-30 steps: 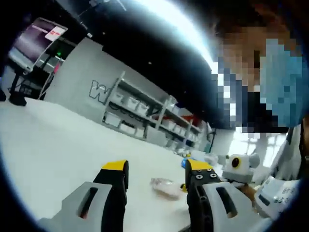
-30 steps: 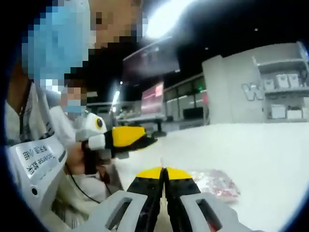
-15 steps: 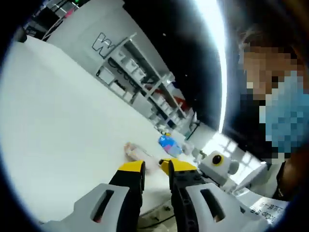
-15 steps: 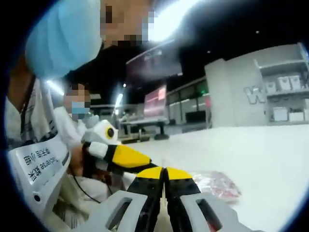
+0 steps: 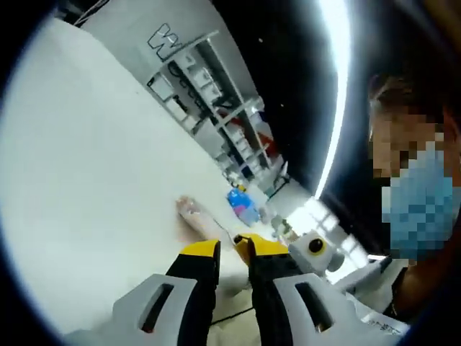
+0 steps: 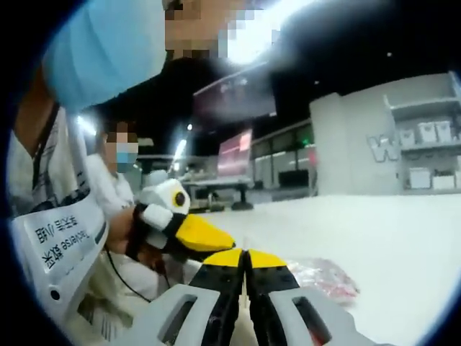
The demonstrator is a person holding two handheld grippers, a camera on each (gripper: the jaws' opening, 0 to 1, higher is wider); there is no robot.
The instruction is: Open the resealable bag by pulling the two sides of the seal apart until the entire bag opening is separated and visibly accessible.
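Note:
The resealable bag point(image 5: 196, 216) is clear with pinkish contents and lies on the white table point(image 5: 86, 180). In the left gripper view its near end runs up to my left gripper point(image 5: 232, 249), whose yellow-tipped jaws are open by a narrow gap. In the right gripper view the bag point(image 6: 328, 277) shows just behind my right gripper point(image 6: 245, 254). That gripper's jaws are pressed together, apparently on the bag's near edge, though the pinch itself is hidden. The left gripper point(image 6: 216, 241) comes in from the left, its yellow tip almost touching the right gripper's tips.
A blue packet point(image 5: 241, 205) lies on the table beyond the bag. Shelving with white bins point(image 5: 209, 94) stands against the far wall. A person in white clothing point(image 6: 57, 238) is close on the left, and another person point(image 6: 115, 180) sits behind.
My left gripper's jaws have narrowed from wide open to a small gap and have come in close to the right gripper's tips. The right gripper has stayed shut and still.

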